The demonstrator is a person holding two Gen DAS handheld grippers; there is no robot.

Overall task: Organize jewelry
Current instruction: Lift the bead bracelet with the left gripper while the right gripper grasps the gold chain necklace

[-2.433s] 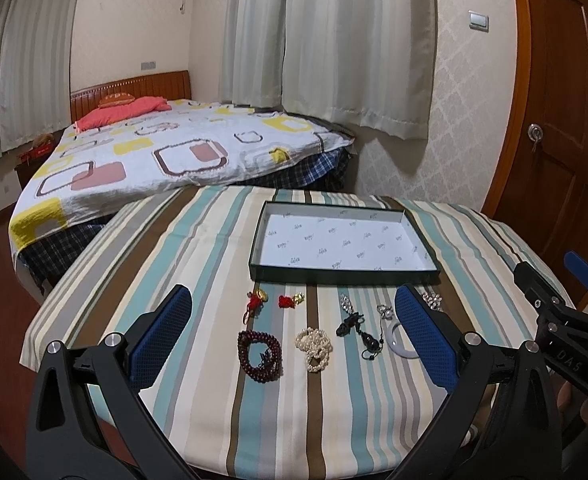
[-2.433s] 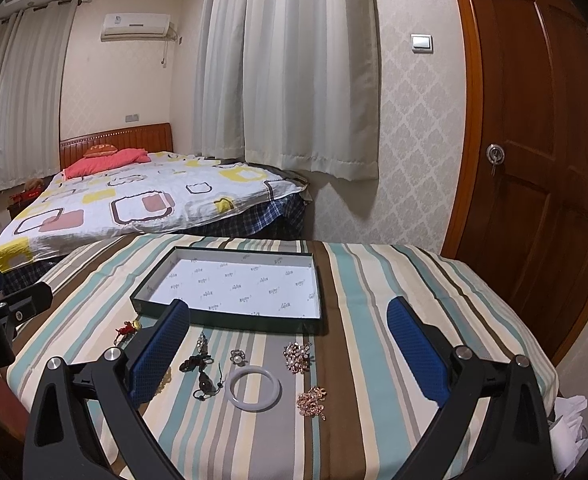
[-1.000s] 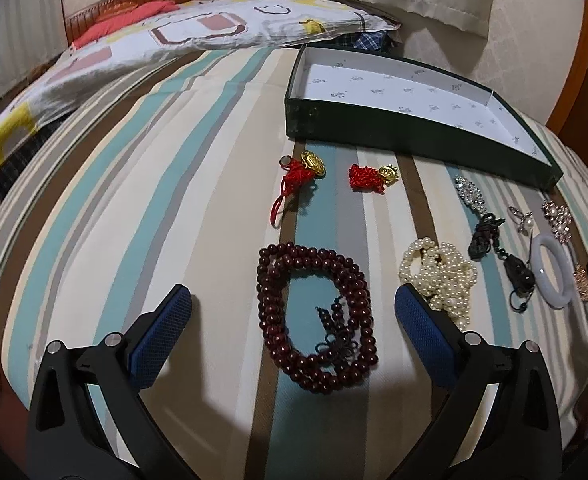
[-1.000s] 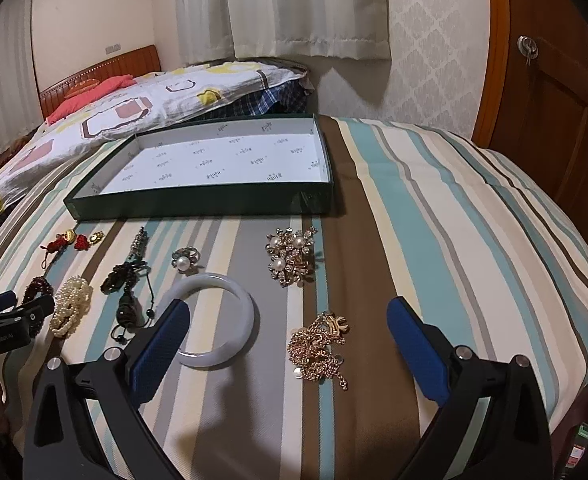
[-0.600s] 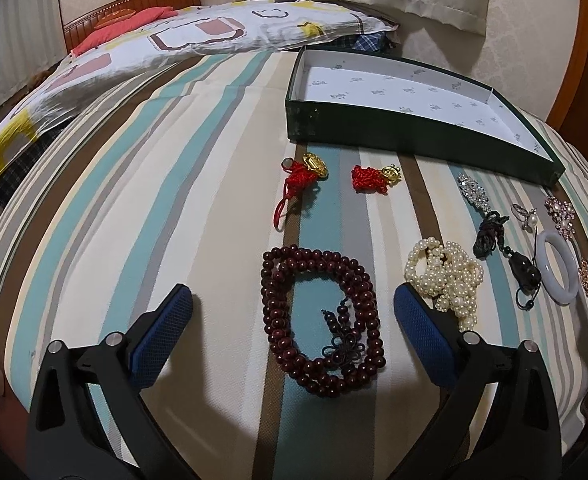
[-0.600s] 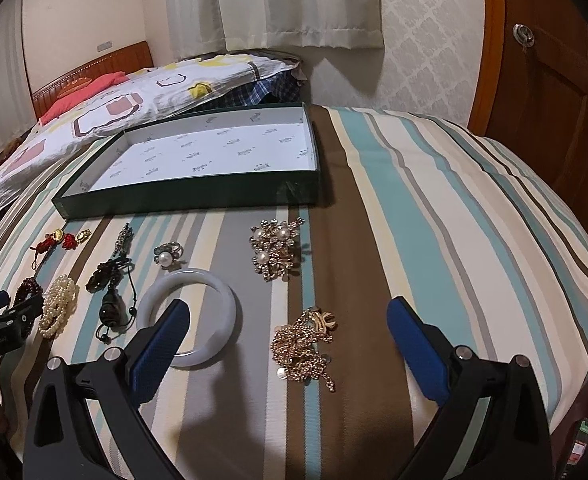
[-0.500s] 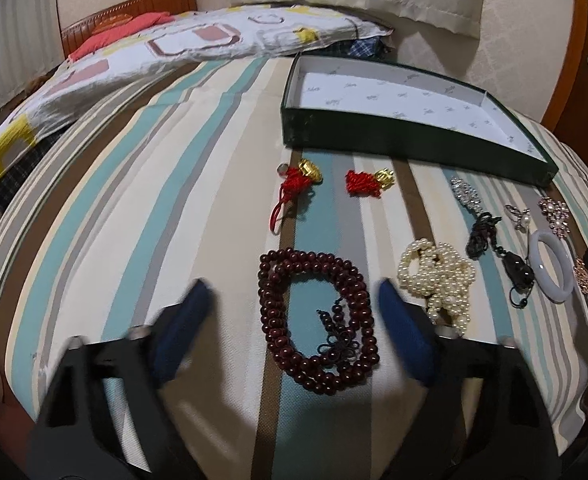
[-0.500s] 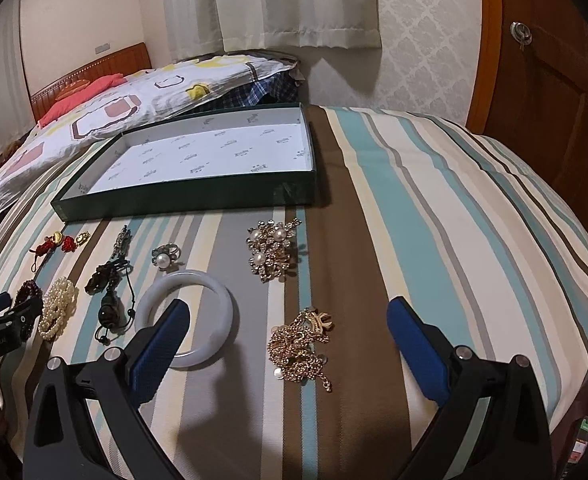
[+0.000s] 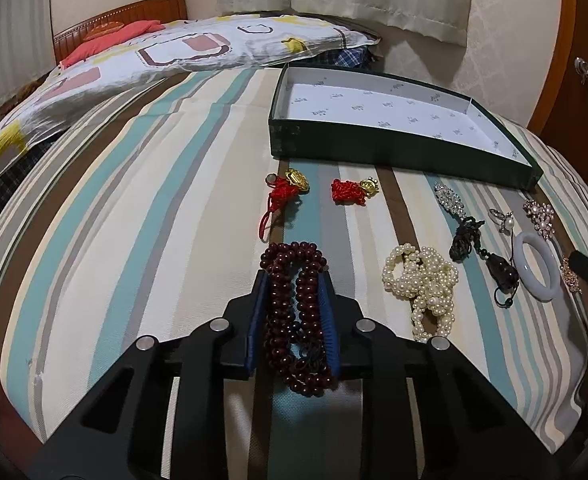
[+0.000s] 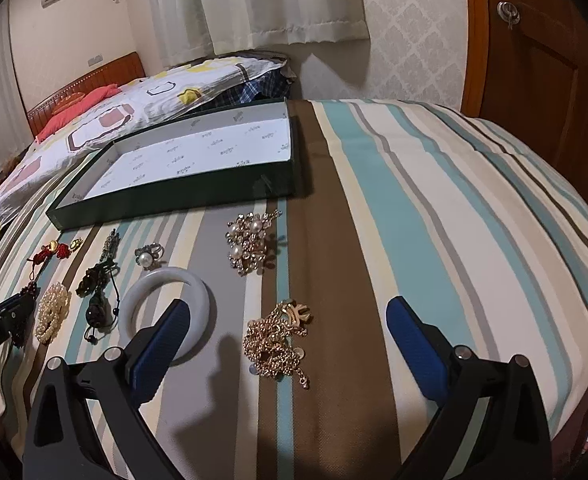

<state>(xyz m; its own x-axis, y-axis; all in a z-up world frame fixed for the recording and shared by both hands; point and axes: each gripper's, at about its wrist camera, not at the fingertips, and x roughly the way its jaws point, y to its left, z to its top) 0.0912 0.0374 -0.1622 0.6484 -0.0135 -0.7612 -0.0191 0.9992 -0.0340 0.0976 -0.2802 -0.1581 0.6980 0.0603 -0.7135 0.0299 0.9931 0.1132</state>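
Observation:
My left gripper (image 9: 293, 280) is shut on a dark red bead bracelet (image 9: 294, 316) lying on the striped tablecloth. To its right lie a pearl strand (image 9: 423, 286), a black cord pendant (image 9: 481, 250) and a white bangle (image 9: 537, 266). Two red knotted charms (image 9: 286, 190) (image 9: 351, 191) lie nearer the green tray (image 9: 393, 148), which has a white lining and nothing in it. My right gripper (image 10: 290, 320) is open, low over a gold chain brooch (image 10: 280, 338). The bangle (image 10: 166, 300) is beside its left finger, a pearl brooch (image 10: 252, 242) and a pearl ring (image 10: 146, 257) lie farther off.
The table is round, its edge curving down on all sides. A bed (image 9: 134, 60) stands behind it on the left, a wooden door (image 10: 541, 60) on the right. The left gripper shows at the right wrist view's left edge (image 10: 2, 324).
My left gripper has closed from wide open onto the dark red bead bracelet. My right gripper has moved lower and closer to the gold chain brooch, still open.

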